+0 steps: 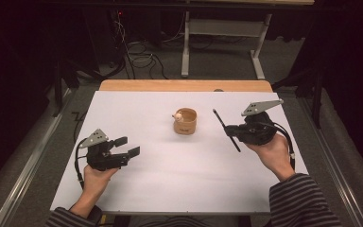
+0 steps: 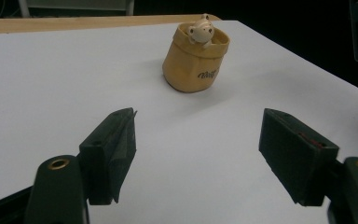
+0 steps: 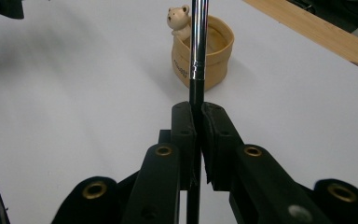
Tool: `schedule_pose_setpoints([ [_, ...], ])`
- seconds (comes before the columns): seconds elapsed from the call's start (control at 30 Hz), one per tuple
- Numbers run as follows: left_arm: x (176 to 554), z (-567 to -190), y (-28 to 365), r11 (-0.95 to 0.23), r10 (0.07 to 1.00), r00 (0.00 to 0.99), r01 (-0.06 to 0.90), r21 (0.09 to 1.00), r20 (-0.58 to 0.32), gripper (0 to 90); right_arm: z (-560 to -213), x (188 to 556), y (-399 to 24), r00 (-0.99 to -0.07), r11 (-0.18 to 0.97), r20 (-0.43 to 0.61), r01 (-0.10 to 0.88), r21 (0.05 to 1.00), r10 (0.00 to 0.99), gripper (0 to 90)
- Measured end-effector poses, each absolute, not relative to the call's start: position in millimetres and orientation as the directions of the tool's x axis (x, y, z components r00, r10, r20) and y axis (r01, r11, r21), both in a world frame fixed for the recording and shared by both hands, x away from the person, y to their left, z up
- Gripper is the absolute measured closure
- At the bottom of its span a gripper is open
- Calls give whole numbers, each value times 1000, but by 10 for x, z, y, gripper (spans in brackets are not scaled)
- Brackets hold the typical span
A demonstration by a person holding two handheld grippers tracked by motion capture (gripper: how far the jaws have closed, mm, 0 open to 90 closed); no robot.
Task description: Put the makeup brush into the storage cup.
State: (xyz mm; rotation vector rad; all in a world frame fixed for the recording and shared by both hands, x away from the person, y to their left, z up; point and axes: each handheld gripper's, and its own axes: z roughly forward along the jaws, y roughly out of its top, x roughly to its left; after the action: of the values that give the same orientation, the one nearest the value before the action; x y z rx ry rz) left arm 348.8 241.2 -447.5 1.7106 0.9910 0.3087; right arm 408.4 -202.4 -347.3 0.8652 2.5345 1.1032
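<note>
On the right side of the white table point(image 1: 123, 189), the right gripper point(image 1: 233, 132) is clamped tight on a slim black stick point(image 1: 226, 129) — a pen or brush handle, which one I cannot tell. Its jaws pinch the stick near the middle, so one end juts up toward the far edge and the other slants down toward the tabletop. From the right gripper view the stick point(image 3: 198, 46) has a matte black lower part, then a bright silver metal sleeve with a ridged band, and it runs out of the top of the picture. The right hand point(image 1: 273, 153) holds the gripper above the table, near its right edge.

Near the table's middle stands a small tan cup point(image 1: 185, 122), shaped like a soft, crumpled sack with dark lettering on its side — a little pale bear figure point(image 1: 178, 115) peeks over its rim.

At the near left, the left gripper point(image 1: 126, 146) sits low over the table with its jaws spread wide and nothing between them; its own view looks straight at the cup point(image 2: 193, 60).
</note>
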Motion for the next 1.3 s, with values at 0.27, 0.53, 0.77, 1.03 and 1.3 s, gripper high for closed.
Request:
schedule_pose_setpoints([
  [0.27, 3513, -4476, 2387, -74, 731, 628, 461, 884, -266, 276, -3487, 3906, -2058, -786, 451, 37, 392, 802, 616, 857],
  [0.53, 3517, -4478, 2395, -68, 732, 624, 465, 883, -272, 276, -3516, 3838, -2059, -788, 387, 71, 376, 842, 612, 858],
  [0.77, 3487, -4473, 2414, -66, 740, 617, 461, 885, -266, 277, -3568, 3844, -2028, -792, 364, 92, 377, 852, 604, 857],
  [1.03, 3470, -4471, 2422, -67, 748, 610, 461, 885, -261, 278, -3584, 3897, -1963, -800, 344, 99, 361, 867, 591, 857],
  [1.3, 3463, -4469, 2431, -67, 748, 610, 459, 886, -260, 279, -3580, 3943, -1892, -802, 327, 102, 352, 877, 589, 857],
])
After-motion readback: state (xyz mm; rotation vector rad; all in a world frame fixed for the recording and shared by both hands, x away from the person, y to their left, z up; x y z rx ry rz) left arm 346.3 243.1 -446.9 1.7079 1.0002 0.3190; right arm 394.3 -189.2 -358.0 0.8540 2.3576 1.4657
